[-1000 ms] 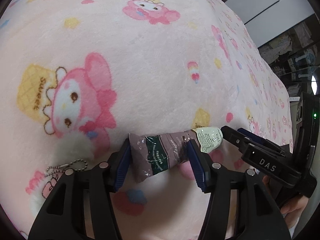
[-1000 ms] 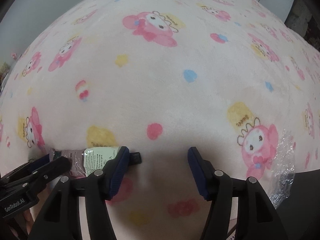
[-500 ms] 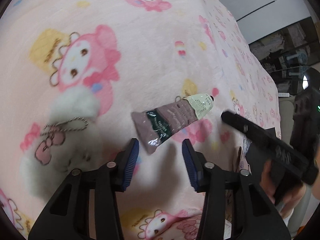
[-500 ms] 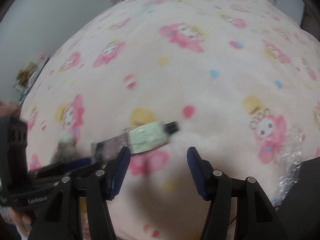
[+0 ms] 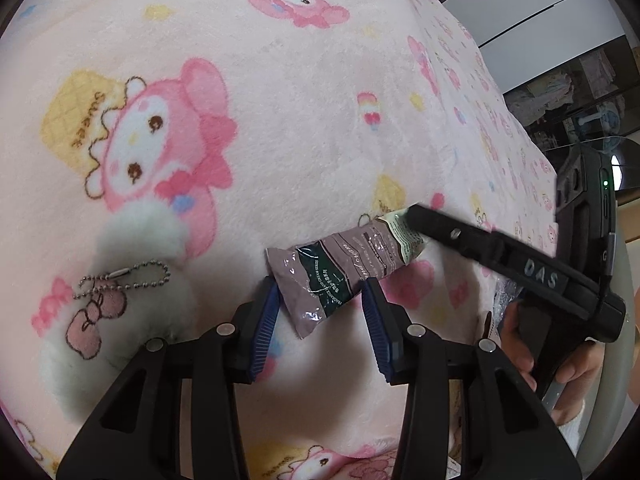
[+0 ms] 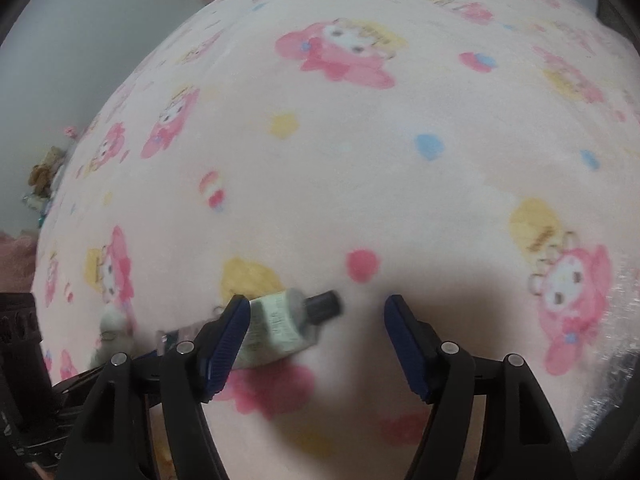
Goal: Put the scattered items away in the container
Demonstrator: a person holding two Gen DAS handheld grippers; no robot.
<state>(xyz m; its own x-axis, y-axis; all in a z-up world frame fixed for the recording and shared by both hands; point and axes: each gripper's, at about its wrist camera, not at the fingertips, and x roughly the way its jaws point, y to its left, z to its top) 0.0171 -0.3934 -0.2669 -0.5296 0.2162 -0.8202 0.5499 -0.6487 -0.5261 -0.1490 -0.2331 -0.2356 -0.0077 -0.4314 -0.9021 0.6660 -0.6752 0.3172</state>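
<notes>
**Mauve tube between two open grippers**

Blue-padded left gripper stands part open, its pads either side of the hand-cream tube's crimped end, not pressing. Right gripper, jaws just widened, straddles the capped end. Beyond lie the pink blanket and a fluffy keychain.

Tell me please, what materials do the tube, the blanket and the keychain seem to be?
Tube: probably soft glossy plastic or laminate; it shows shiny glare and crinkles.
Blanket: fleece-like fabric, matte and fuzzy, with a printed pattern.
Keychain: white fluffy plush with a metallic-looking ball chain.
</notes>
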